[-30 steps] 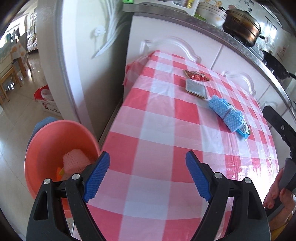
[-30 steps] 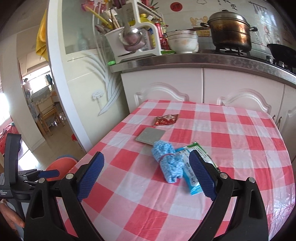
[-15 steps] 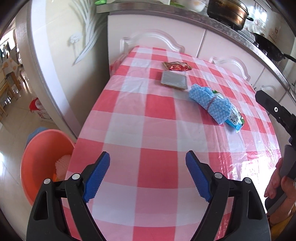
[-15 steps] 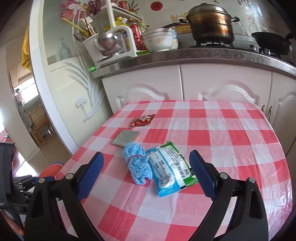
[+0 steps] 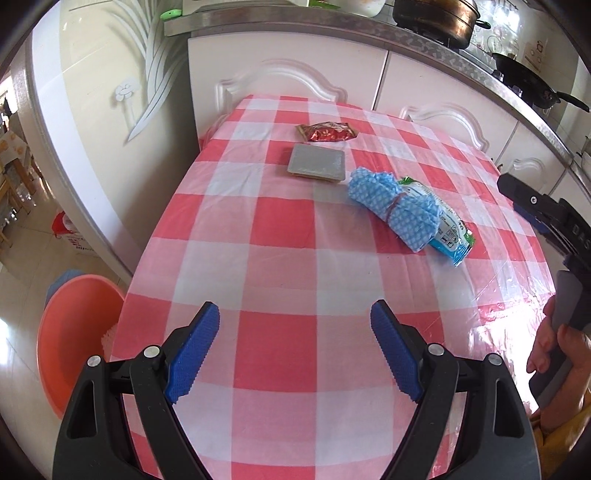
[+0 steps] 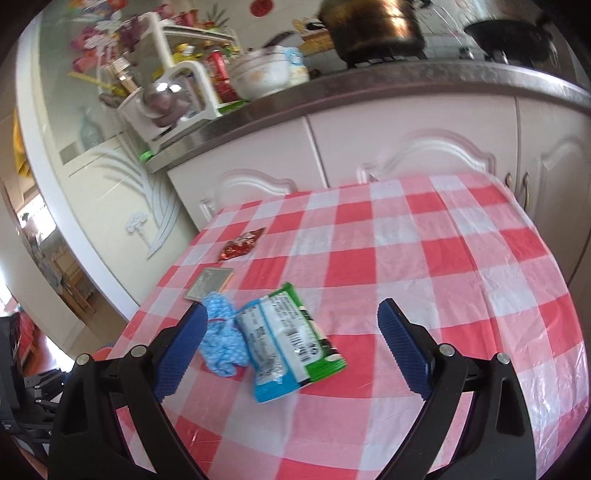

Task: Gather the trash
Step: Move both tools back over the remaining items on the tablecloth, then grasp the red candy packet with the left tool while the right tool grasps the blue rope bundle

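On the red-and-white checked table lie a red snack wrapper, a flat grey packet, a blue dotted cloth bundle and a blue-green snack bag. My left gripper is open above the table's near edge, nothing between its fingers. My right gripper is open, hovering close over the snack bag and cloth bundle, not touching them. An orange basin holding white scrap sits on the floor at left.
White cabinets with a steel counter stand behind the table, bearing a pot, a pan, bowls and a utensil rack. A curved white partition flanks the table's left. A person's hand holds the right gripper's handle.
Both grippers moved over the table. The basin slid toward the left view's edge. The snack bag and cloth now sit larger and lower between the right fingers. Both stayed open.
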Motion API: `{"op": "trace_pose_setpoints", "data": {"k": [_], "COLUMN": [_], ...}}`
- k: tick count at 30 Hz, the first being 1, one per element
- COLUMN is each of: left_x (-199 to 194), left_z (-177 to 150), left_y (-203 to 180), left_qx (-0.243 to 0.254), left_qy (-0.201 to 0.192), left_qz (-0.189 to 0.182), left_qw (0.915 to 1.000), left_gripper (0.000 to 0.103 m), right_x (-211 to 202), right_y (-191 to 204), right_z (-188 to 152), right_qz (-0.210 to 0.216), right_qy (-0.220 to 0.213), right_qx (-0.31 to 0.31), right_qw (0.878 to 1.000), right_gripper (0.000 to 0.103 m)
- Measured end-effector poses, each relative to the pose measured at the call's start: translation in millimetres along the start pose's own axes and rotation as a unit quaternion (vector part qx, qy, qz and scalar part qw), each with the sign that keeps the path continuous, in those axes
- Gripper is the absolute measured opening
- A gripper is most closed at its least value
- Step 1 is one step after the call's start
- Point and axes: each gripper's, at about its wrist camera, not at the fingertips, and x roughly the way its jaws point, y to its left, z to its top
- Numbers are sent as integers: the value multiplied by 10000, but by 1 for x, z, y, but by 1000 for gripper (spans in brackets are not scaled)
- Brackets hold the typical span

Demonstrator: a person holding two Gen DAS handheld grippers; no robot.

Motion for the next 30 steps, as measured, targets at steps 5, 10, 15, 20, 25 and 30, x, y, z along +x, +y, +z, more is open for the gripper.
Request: {"op": "trace_pose_setpoints", "data": {"k": [5, 10, 15, 20, 25, 30], "left_x": [5, 16, 45, 90, 135, 164], "left_z": [15, 45, 97, 153, 192, 208], "left_y": [-2, -3, -2, -16, -20, -34], "left_qx": [-97, -228, -358, 226, 165, 213], "left_qy": [-79, -264, -344, -299, -21, 220], "left_qz": [-172, -230, -478, -540, -694, -597], "left_qw": [9998, 9991, 9976, 9978, 9974, 9977], "left_gripper": [84, 87, 89, 89, 89, 90], "right_x": [13, 30, 42, 49, 54, 63], "right_y": [-32, -31, -14, 12, 35, 50], "right_z": [1, -2, -4, -8, -10, -14], "right_qz": [221, 428, 669, 1034, 1293, 1396], "right_qy": [230, 511, 683, 729, 746, 854], "right_qx": [543, 635, 418, 45, -236, -406], "right_qw": [9980, 9958, 9945, 9920, 9885, 9857], "right_gripper": [94, 94, 94, 94, 94, 94]}}
